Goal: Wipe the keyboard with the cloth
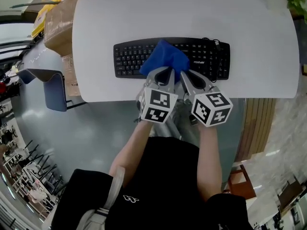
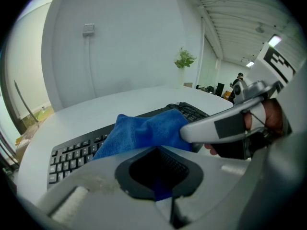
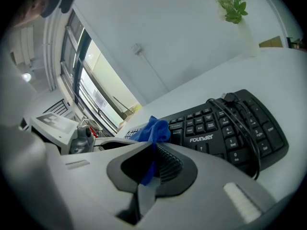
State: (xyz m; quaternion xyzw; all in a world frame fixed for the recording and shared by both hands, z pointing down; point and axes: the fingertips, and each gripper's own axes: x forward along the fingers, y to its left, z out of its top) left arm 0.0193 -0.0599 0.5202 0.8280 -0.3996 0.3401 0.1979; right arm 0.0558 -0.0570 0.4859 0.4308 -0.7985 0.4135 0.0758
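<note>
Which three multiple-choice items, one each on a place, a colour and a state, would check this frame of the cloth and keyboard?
1. Where does the blue fabric cloth lie?
A. on the black plastic keyboard
B. on the floor
C. on a chair

2. What colour is the round table top?
A. brown
B. white
C. green

3. How are the left gripper and right gripper set?
A. both open
B. only the left shut
C. both shut on the cloth

Answers: 1 A, the head view shows it draped over the keys; 2 B, the top is plain white; 3 C, each gripper view shows blue fabric pinched between the jaws.
</note>
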